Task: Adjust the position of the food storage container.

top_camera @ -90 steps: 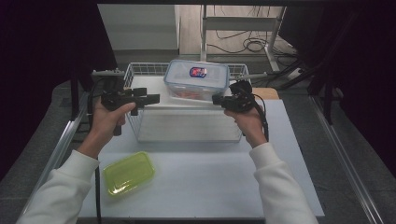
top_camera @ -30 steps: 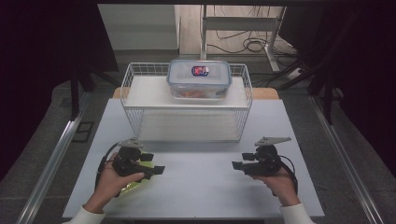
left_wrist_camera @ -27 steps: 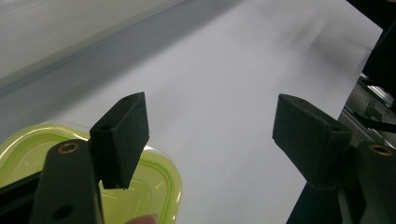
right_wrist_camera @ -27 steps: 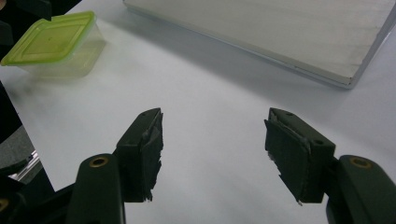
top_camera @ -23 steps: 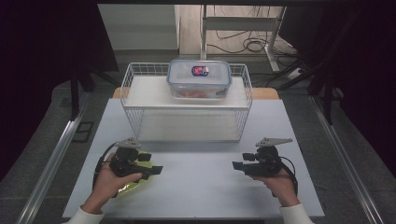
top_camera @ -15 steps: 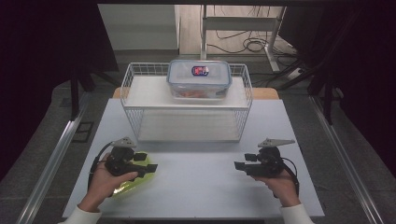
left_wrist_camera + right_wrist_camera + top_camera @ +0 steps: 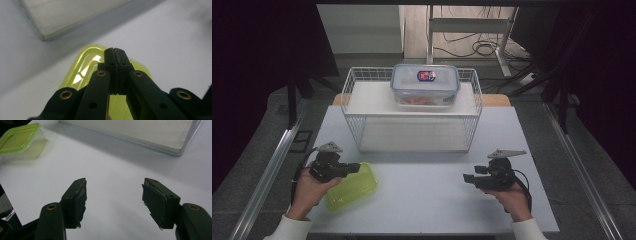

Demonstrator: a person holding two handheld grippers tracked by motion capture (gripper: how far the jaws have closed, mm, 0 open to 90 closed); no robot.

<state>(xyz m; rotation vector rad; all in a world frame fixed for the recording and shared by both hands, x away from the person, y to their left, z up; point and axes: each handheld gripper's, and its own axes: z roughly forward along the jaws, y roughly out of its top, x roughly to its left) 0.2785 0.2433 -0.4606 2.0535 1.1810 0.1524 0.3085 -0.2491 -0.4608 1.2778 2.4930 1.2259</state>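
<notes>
Green container (image 7: pixel 351 185): translucent, lid on, lay at lower left of the high view on the table (image 7: pixel 432 200), near its front edge; seen in the upper left corner of the right gripper view (image 7: pixel 20 140).
Left gripper (image 7: pixel 354 168): held just over the green container's near-left part; jaws pressed together with nothing between them in the left gripper view (image 7: pixel 115 51); whether touching the lid, could not be told.
Left hand (image 7: pixel 309 192): wrapped around the gripper body, lower left of the frame.
Right gripper (image 7: pixel 468 178): lower right of the high view, well apart from the green container; jaws spread wide over bare table in the right gripper view (image 7: pixel 113 195), gripping nothing.
Right hand (image 7: pixel 512 197): behind the gripper, lower right.
Wire basket (image 7: pixel 412 112): white, upper centre of the frame, beyond both grippers.
Clear box (image 7: pixel 425 85): rested on the basket's upper shelf, blue-rimmed lid with a red-and-blue label.
</notes>
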